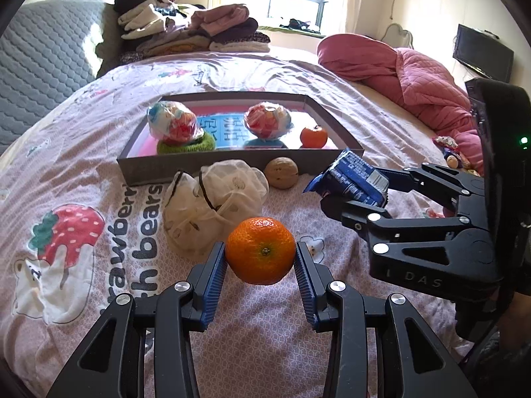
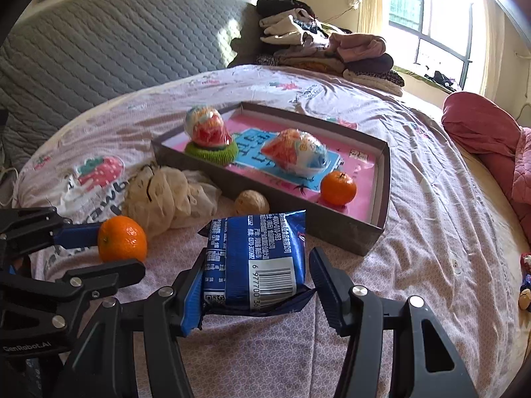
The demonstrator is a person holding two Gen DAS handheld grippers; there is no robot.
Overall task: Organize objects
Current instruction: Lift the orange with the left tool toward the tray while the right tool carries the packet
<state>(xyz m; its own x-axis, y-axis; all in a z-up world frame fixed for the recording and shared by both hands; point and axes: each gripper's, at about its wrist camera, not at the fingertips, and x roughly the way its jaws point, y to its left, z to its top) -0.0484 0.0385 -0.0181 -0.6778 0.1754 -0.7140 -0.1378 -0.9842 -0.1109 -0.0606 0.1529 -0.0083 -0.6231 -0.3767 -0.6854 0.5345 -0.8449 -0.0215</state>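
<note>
My left gripper (image 1: pixel 261 258) is shut on an orange tangerine (image 1: pixel 261 254), held just above the bedsheet; it also shows in the right wrist view (image 2: pixel 122 239). My right gripper (image 2: pixel 255 280) is shut on a blue snack packet (image 2: pixel 257 258), also seen in the left wrist view (image 1: pixel 351 179). A shallow grey tray (image 1: pixel 186 165) with a pink floor lies ahead on the bed. In it are two wrapped candy balls (image 1: pixel 174 121) (image 1: pixel 268 120), a green knitted ring (image 1: pixel 186 146) and a second tangerine (image 1: pixel 313 136).
A walnut (image 1: pixel 282 172) and a white mesh bag (image 1: pixel 212 199) lie in front of the tray. Folded clothes (image 1: pixel 186 26) are stacked at the bed's far end. A pink quilt (image 1: pixel 415 79) lies to the right, with small wrapped items (image 2: pixel 526 278) near it.
</note>
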